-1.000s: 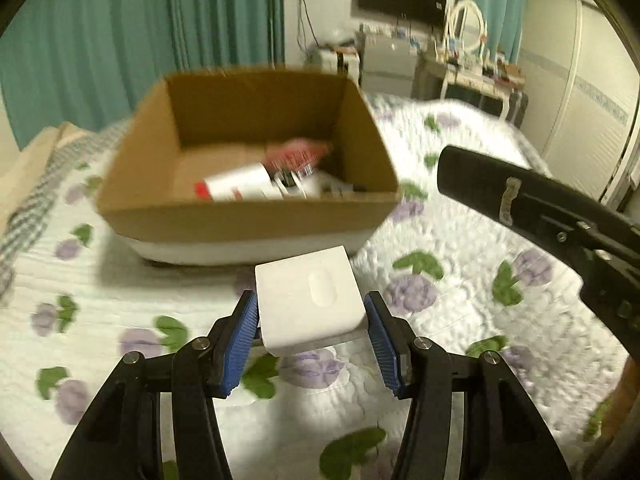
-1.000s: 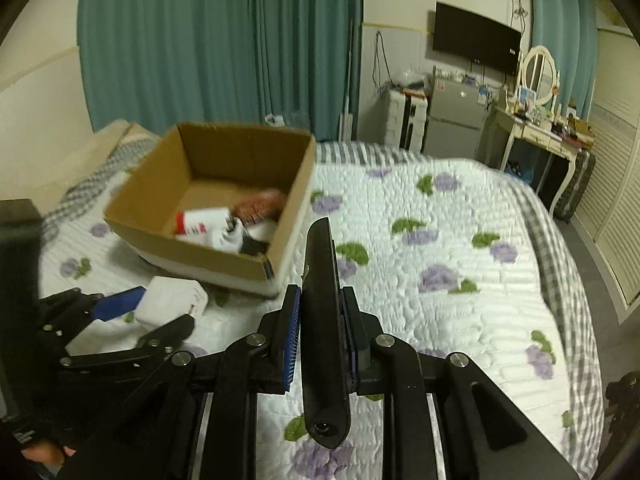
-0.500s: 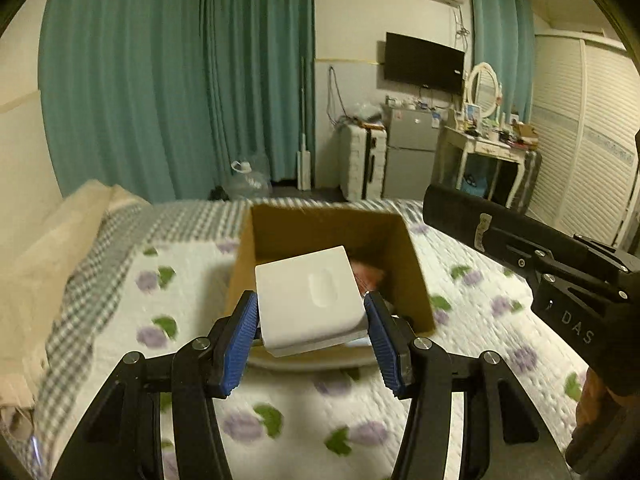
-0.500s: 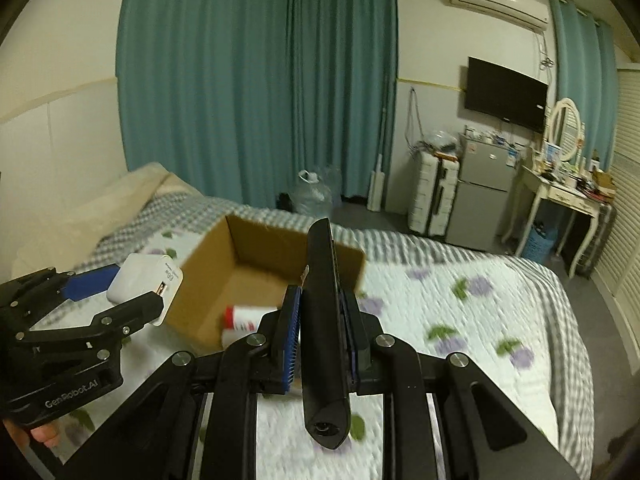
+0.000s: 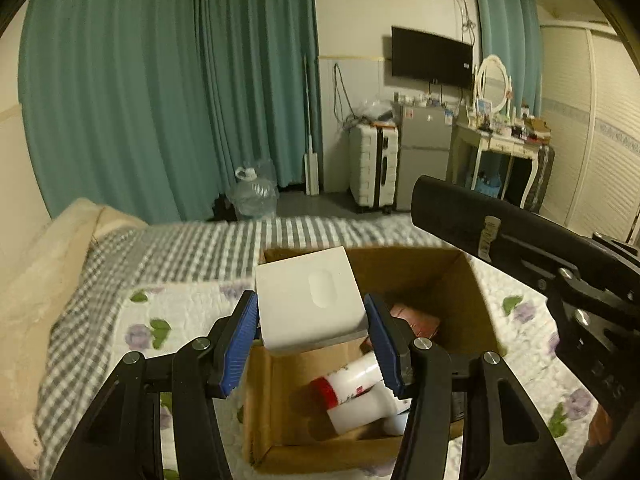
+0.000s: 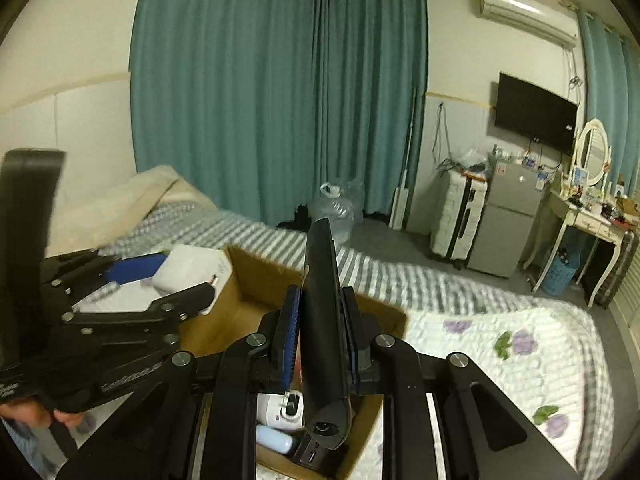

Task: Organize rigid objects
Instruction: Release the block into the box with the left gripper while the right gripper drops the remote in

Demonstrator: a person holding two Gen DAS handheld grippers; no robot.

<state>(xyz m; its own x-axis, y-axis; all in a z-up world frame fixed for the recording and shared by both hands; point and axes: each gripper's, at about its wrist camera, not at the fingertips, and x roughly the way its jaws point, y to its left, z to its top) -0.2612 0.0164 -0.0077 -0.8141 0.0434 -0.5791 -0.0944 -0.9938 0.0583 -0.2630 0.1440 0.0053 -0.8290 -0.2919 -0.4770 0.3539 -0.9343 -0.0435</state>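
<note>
My left gripper (image 5: 310,320) is shut on a white square box (image 5: 308,298) and holds it over the near left part of an open cardboard box (image 5: 476,300) on the bed. Inside the carton lie a white bottle with a red cap (image 5: 352,382) and a pinkish packet (image 5: 412,318). My right gripper (image 6: 320,320) is shut on a long flat black device (image 6: 322,320), held upright over the carton (image 6: 256,284). The right gripper with the black device also shows in the left wrist view (image 5: 520,256). The left gripper with the white box shows in the right wrist view (image 6: 192,270).
The carton sits on a bed with a floral quilt (image 6: 520,344) and a grey checked blanket (image 5: 180,252). Pillows (image 5: 52,248) lie at the left. Teal curtains, a water jug (image 5: 254,196), a suitcase, a small fridge and a dressing table stand beyond the bed.
Both grippers have moved forward and over the carton with their loads still held. The carton now lies directly under them and its contents show below the fingers.
</note>
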